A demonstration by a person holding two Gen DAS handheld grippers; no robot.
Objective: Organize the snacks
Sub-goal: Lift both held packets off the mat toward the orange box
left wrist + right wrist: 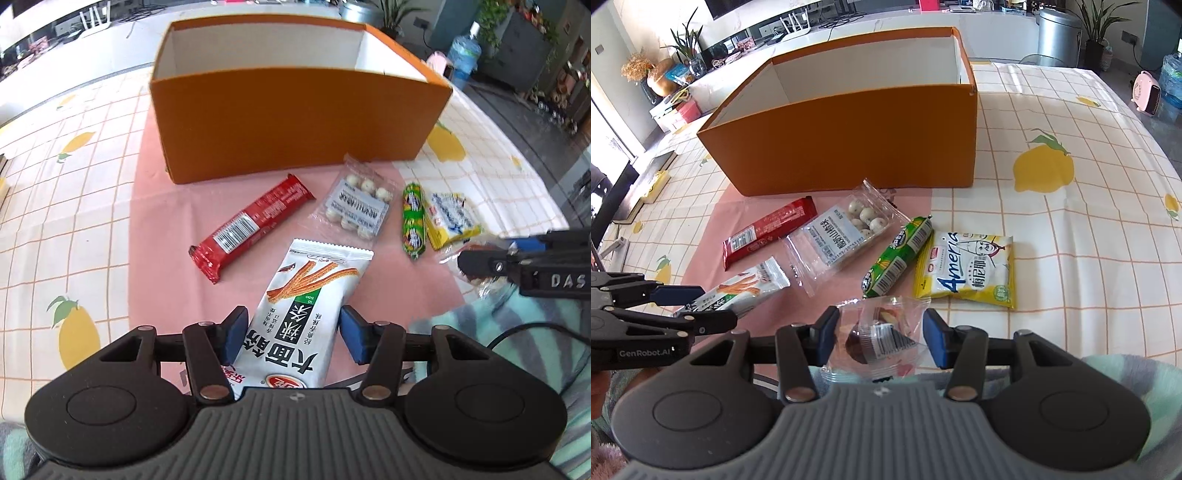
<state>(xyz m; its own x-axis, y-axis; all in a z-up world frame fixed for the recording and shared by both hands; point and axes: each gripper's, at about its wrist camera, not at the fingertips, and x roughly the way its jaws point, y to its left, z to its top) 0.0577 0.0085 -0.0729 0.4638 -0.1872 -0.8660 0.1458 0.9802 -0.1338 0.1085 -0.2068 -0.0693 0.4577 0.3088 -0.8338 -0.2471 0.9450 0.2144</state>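
Left tool [291, 336] is sitting wide apart around the white spicy-strip pack [306, 317]; right tool [879, 334] is gaping around a clear wrapped snack [881, 332], touching unclear. Both are lying on the table [1071, 206], orange box [849, 147] waiting beyond.

Daylight fills both my views, bright and even, strongest toward the far left. The tablecloth [1071, 221] is washed pale there and on the far right, where sun stripes cross it. The orange box [295, 122] throws a soft shadow toward me. The clear wrapper [882, 332] between my right fingers glints. The fisheye bends the table edges hard, corners go black, and the far room is soft and smeared. Near packets read sharp.
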